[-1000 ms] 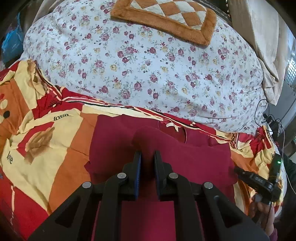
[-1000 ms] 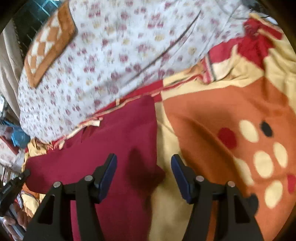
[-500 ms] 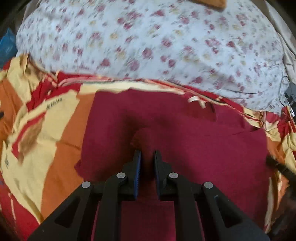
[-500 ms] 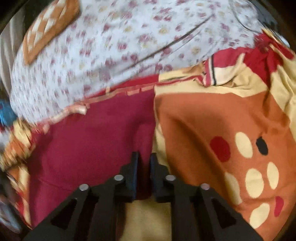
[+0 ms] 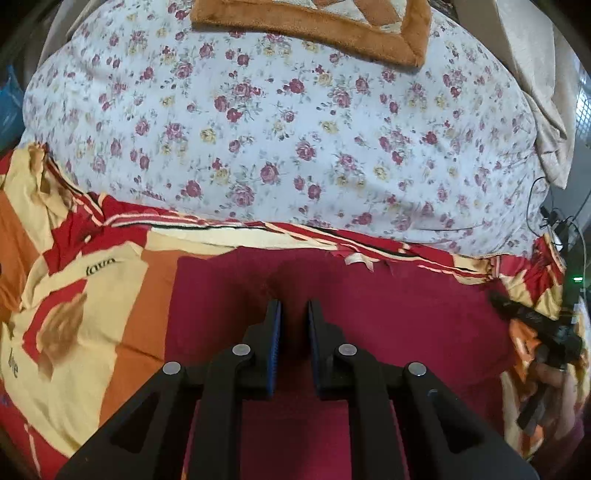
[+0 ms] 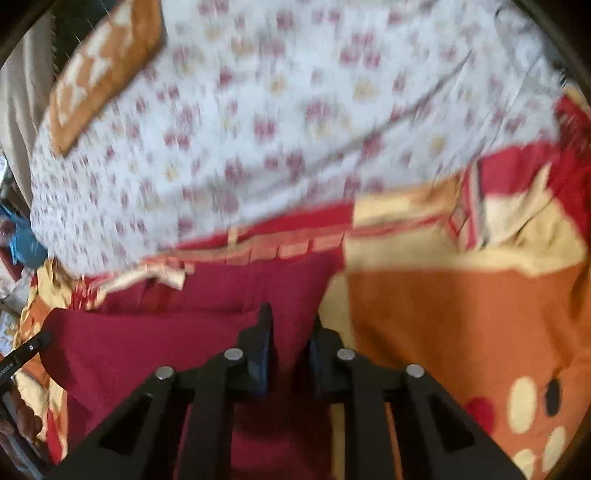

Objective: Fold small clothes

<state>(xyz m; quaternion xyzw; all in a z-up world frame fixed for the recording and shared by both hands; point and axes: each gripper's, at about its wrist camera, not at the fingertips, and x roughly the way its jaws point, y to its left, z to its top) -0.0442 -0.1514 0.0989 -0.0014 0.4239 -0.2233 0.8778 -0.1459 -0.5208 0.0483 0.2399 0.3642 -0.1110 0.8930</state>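
Note:
A dark red garment (image 5: 406, 317) lies on a patterned orange, yellow and red bedsheet (image 5: 74, 306), with a pale label near its far edge. My left gripper (image 5: 294, 310) is shut on a fold of the garment's near part. In the blurred right wrist view the same red garment (image 6: 155, 339) fills the lower left, with a raised fold. My right gripper (image 6: 289, 317) is shut on the garment's right edge. The right gripper also shows at the right edge of the left wrist view (image 5: 532, 328).
A large white floral duvet (image 5: 280, 129) is heaped behind the garment, with an orange checked cushion (image 5: 325, 18) on top. Cables and a device with a green light (image 5: 565, 258) sit at the far right. The bedsheet (image 6: 461, 332) spreads right of the garment.
My right gripper closed on the garment's right edge and lifted it. My left gripper stayed shut on the cloth, dipped forward, then pulled back, and the raised fold ahead of it flattened.

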